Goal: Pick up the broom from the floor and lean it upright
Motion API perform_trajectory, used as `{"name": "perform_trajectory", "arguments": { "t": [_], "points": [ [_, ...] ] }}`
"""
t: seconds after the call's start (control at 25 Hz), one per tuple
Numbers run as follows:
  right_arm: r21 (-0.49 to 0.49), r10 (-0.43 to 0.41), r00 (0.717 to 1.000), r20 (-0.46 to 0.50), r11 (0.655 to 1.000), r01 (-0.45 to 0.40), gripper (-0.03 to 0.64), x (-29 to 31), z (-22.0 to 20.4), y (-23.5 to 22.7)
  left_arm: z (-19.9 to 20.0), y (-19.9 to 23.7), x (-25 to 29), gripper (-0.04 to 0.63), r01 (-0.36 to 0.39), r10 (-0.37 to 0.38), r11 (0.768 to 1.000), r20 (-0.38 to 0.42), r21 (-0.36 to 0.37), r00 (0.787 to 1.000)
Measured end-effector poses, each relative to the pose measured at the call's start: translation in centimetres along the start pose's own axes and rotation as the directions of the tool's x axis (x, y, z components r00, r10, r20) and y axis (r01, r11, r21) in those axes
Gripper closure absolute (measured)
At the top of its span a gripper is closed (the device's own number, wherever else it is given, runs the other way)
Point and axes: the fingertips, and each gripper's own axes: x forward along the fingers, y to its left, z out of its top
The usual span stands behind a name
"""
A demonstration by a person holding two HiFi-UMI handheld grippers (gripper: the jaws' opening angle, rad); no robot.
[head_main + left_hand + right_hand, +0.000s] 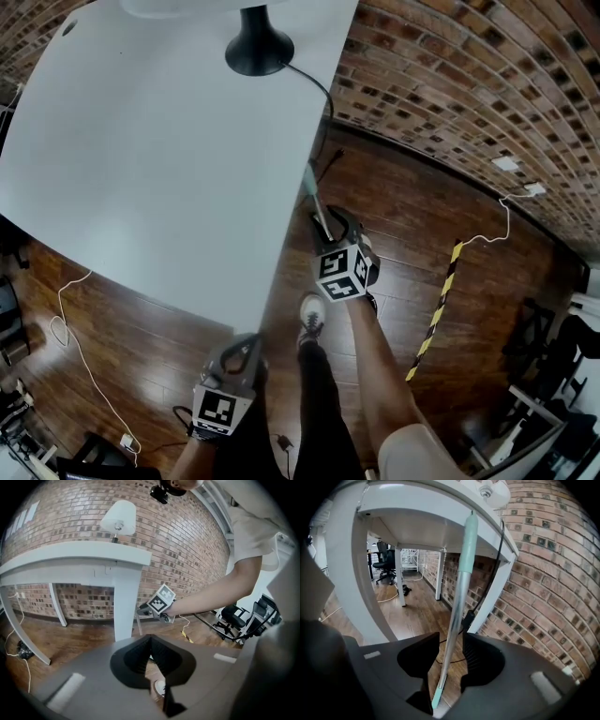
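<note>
Plainly, the broom (459, 592) stands almost upright, and the pale green top of its handle rests against the edge of the white table (417, 491), close to the brick wall (553, 573). Its head is out of sight below.

The right gripper (450, 656) has its jaws spread, with the silvery shaft running between them and not pinched. The left gripper (151, 644) hangs lower by the person's leg, jaws pressed together on nothing.

The shaft looks long, thin, stiff and light, and its smooth finish is probably slippery. It could slide sideways along the table edge over the wooden floor (417, 616). If it needs steadying, a square pinch at mid-shaft should give the best control.
</note>
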Motion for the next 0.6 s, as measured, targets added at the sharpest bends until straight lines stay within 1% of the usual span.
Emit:
{"name": "perform_trajectory", "arguments": {
  "t": [0.16,0.32,0.48,0.6],
  "points": [
    [0.053,-0.044,0.999,-0.001,0.998,0.044,0.454,-2.3,-1.1,-0.3,1.7,-0.1,-0.2,0.595,-0.003,0.003,1.000,0.038,0.006,0.999],
    [0.099,-0.105,0.994,0.012,0.990,0.103,0.513,-5.5,-1.6,-1.3,3.6,-0.1,-0.9,0.595,-0.001,0.000,1.000,0.082,0.015,0.997],
    [0.077,-0.172,0.985,0.009,0.982,0.171,0.579,-9.1,-1.6,-2.2,5.0,0.1,-2.5,0.595,-0.002,-0.005,0.997,0.094,0.078,0.996],
    [0.057,-0.224,0.974,0.009,0.973,0.223,0.595,-12.1,-0.8,-2.6,6.0,0.5,-4.1,0.595,-0.016,0.007,0.995,0.093,0.103,0.996]
  ]
}}
